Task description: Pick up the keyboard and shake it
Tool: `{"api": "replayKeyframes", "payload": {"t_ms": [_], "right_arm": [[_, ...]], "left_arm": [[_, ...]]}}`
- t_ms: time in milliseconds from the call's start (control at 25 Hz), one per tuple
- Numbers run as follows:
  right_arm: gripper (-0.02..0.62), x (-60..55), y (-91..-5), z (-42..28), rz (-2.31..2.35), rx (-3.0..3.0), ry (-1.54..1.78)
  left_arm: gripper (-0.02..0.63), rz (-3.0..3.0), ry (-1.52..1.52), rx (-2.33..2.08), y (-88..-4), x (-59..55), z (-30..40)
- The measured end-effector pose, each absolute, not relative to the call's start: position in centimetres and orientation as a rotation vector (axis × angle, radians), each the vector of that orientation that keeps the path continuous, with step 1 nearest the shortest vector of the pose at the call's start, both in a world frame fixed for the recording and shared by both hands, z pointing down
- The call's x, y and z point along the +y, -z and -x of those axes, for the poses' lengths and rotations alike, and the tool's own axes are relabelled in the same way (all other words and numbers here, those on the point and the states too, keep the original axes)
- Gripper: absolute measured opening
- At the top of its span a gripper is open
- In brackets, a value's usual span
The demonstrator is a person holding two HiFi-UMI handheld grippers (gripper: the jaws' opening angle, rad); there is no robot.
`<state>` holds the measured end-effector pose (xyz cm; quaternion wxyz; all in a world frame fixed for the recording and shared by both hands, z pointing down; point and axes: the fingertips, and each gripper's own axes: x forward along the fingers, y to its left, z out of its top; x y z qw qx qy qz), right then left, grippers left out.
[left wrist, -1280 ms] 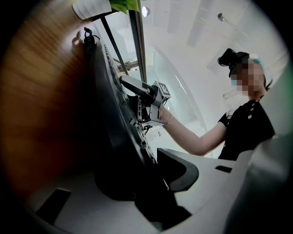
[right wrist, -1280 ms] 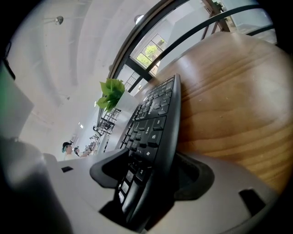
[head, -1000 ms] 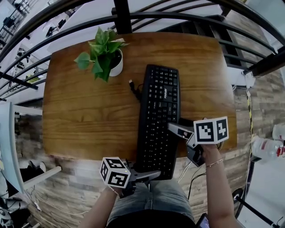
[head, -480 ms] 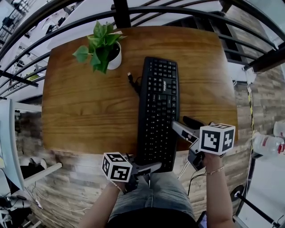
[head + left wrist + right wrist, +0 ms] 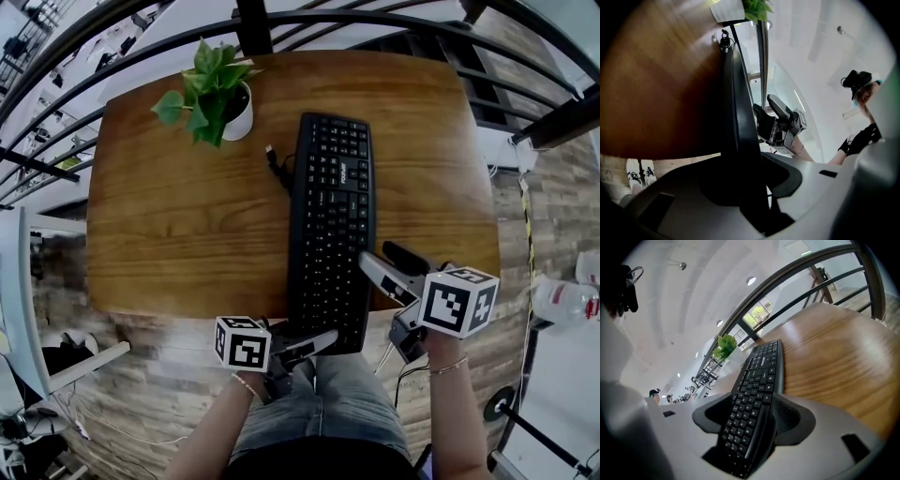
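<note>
- Now the left gripper (image 5: 323,339) sits at the 6 o'clock end of the keyboard (image 5: 330,225). Its jaws have just been closing, and its own view shows the keyboard's edge running between them, clamped.
- Over at 4 o'clock, the right gripper (image 5: 375,262) has the long right edge. In its own view the key rows fill the gap between the pads, so it is narrow and holding the keyboard too.
- What's changed over the last second: the right gripper's cube has slid toward 5 o'clock in the head view and tipped, and its black finger shows more plainly past the keyboard's edge. The left cube has hardly shifted.
- The keyboard sits much where it was on the table (image 5: 169,225), lengthwise from 12 to 6, with its near end hanging over the near edge.
- Against the plant (image 5: 211,89) at its 11 o'clock, the far end has barely moved.
- Whether the near end has come off the wood yet, I cannot tell.
- Its cable (image 5: 278,167) lies loose at 10 o'clock, touching nothing but the table.
- My read: both grips look set, so the pick-up is just starting — the shake has not begun.
- One thing to watch is that the trailing cable could drag toward the plant once the keyboard rises.
</note>
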<state>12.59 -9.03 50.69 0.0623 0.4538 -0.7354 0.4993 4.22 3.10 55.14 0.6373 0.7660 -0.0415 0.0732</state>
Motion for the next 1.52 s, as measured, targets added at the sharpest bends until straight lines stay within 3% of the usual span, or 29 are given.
{"api": "replayKeyframes", "payload": {"t_ms": [320, 600, 800, 1240, 1520], "right_arm": [[0.265, -7.9, -51.1, -11.3, -1.362, -2.22, -1.531], [0.265, -7.2, -51.4, -10.1, -1.334, -2.205, -1.528], [0.265, -6.7, -51.1, -9.3, -1.31, -2.217, -1.526], [0.265, -5.7, -49.4, -7.5, -1.262, -2.245, -1.484], [0.264, -5.3, -47.3, -6.8, -1.275, -2.292, -1.409]], "left_arm": [[0.143, -1.674, -0.063, -0.062, -55.0, 2.7, -4.2], [0.234, -1.659, -0.077, -0.076, -55.8, 3.2, -3.6], [0.26, -1.699, -0.16, -0.091, -55.6, 4.1, -2.9], [0.267, -1.892, -0.473, -0.173, -54.6, 4.6, 1.5], [0.267, -2.046, -0.466, -0.338, -51.5, 0.8, 2.8]]}}
